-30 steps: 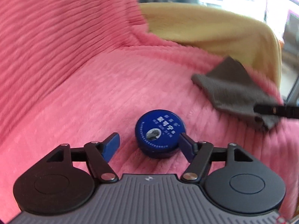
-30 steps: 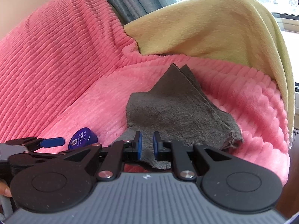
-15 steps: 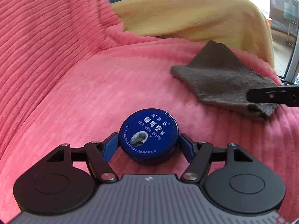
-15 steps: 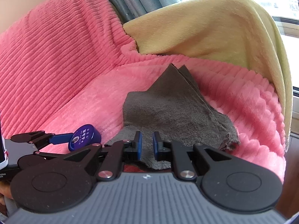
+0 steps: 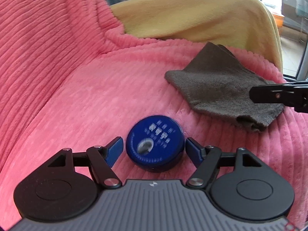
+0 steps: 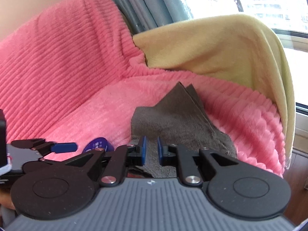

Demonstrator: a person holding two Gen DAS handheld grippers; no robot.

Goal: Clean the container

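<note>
A round blue tin with white print on its lid lies on the pink ribbed blanket. My left gripper straddles the tin; its jaws are opening, and a small gap shows on each side between tin and blue pads. To the right lies a grey cloth. My right gripper is shut on the cloth's near edge, and grey cloth fills the narrow gap between its pads. The right wrist view shows the tin low on the left, partly hidden.
The pink blanket rises steeply on the left like a seat back. A yellow blanket drapes over the rise behind the cloth. Grey curtains and a bright window lie beyond. Wooden floor shows past the blanket's right edge.
Half a second ago the left pads pressed on the tin; now they have spread off it. The left gripper has shifted, with the cloth now further right in its view. The right gripper keeps its grip.
</note>
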